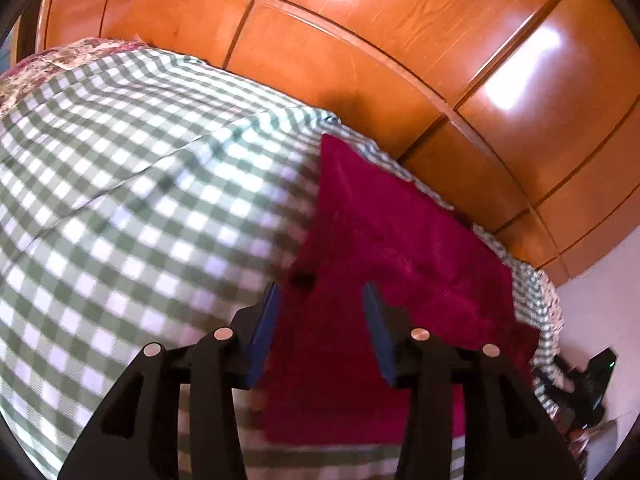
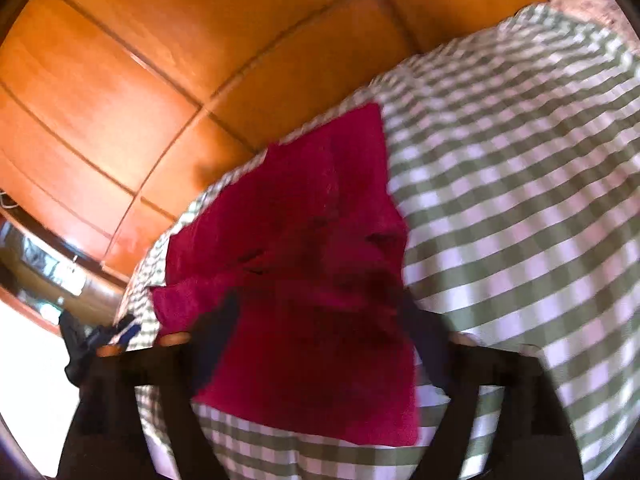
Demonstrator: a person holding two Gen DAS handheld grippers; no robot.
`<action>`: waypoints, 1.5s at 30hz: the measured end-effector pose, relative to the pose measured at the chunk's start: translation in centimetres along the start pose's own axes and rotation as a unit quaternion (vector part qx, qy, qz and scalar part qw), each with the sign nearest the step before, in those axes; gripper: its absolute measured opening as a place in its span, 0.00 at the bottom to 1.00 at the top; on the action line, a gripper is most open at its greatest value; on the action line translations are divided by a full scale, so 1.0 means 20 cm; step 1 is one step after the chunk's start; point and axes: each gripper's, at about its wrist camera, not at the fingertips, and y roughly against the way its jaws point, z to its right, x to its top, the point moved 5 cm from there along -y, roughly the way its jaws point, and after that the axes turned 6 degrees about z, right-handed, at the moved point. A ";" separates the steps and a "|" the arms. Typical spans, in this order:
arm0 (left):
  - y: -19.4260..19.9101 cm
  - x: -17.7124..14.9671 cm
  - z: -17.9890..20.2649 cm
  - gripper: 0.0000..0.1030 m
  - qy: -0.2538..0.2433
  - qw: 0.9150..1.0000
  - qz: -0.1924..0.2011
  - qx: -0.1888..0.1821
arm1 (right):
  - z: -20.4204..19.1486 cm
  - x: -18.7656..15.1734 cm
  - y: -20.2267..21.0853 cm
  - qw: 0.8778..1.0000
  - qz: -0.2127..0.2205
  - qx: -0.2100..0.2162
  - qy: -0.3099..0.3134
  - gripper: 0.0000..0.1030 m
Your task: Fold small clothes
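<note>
Open left gripper (image 1: 322, 294) over red cloth (image 1: 400, 240), checked sheet (image 1: 120, 200)

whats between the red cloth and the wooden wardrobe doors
A narrow strip of the green checked sheet runs between the red cloth and the wardrobe doors; both wrist views show it.

No text, label, brand, number or sign can be read in either view.
</note>
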 end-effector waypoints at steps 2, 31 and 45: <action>0.02 -0.07 -0.06 0.45 -0.015 1.000 -0.011 -0.006 | 0.04 -0.04 0.05 1.000 -0.004 -0.005 -0.002 0.81; 0.42 -0.79 -0.06 0.11 -0.066 0.991 -0.105 -0.047 | 0.10 -0.58 0.35 0.986 -0.100 -0.069 0.113 0.15; 0.27 -0.46 0.06 0.42 -0.101 0.994 -0.035 -0.033 | 0.10 -0.29 0.24 0.986 -0.018 -0.107 0.127 0.46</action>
